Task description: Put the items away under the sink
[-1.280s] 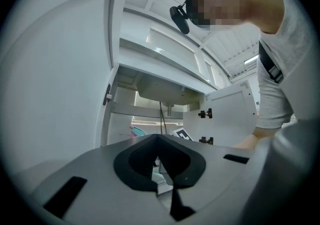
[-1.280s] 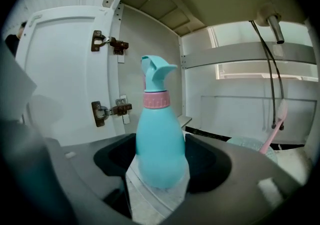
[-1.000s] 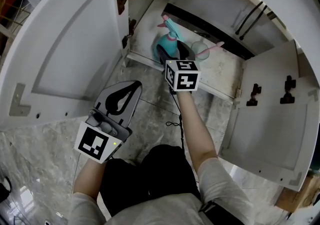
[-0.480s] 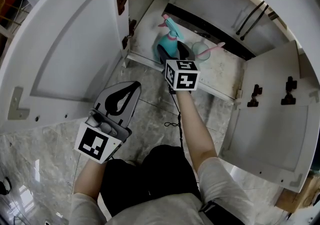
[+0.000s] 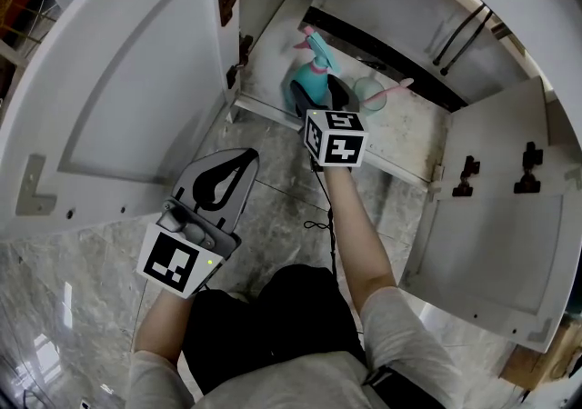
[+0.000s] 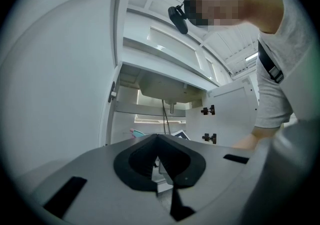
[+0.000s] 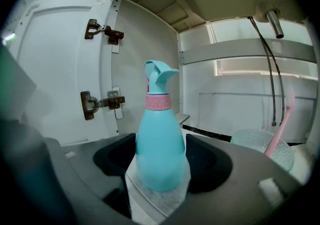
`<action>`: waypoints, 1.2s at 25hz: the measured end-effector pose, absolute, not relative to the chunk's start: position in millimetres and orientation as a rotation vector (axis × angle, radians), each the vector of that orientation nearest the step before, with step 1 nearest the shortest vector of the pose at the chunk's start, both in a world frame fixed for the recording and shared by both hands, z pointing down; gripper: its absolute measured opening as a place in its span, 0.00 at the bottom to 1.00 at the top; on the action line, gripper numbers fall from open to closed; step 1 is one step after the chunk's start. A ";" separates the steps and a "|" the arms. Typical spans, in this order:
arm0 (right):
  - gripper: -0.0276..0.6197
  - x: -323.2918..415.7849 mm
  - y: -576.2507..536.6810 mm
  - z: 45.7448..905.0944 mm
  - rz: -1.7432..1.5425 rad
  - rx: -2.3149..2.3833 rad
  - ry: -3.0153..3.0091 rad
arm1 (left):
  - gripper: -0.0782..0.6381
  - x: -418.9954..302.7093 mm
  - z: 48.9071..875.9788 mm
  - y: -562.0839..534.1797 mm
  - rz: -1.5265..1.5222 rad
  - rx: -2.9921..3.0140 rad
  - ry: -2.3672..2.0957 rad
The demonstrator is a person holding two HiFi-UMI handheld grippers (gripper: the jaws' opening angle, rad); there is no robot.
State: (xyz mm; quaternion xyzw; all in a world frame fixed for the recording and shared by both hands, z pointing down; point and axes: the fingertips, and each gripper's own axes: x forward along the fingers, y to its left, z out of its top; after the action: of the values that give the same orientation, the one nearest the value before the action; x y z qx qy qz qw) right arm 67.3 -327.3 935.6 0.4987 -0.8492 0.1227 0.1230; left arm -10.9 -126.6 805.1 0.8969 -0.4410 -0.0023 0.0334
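You're holding the teal, pink-collared spray bottle (image 5: 306, 80) upright in the under-sink cabinet (image 5: 405, 136), beside a cup (image 5: 368, 95).
Your right gripper (image 7: 160, 161) is clamping its body; your left gripper (image 5: 238, 160) is hanging closed, empty.

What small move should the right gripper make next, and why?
Probably open the right gripper and let go: the spray bottle between its fingers already stands upright on the cabinet floor, so it seems placed.

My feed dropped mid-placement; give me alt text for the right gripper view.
A teal plastic spray bottle with a pink collar stands upright on the cabinet floor, gripped between the right gripper's fingers. Beside it: white hinged door left, pink-handled utensil right.
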 end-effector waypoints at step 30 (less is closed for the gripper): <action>0.06 90.1 -195.9 797.5 0.319 1.523 -2.569 | 0.12 -1.7 711.0 -103.4 0.070 2.653 -1.341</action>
State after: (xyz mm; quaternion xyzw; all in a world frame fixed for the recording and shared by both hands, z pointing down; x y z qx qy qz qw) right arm 90.1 -195.9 797.5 0.5058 -0.8533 0.1059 0.0691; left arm -1.7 -103.4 711.0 0.8891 -0.4495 0.0234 0.0838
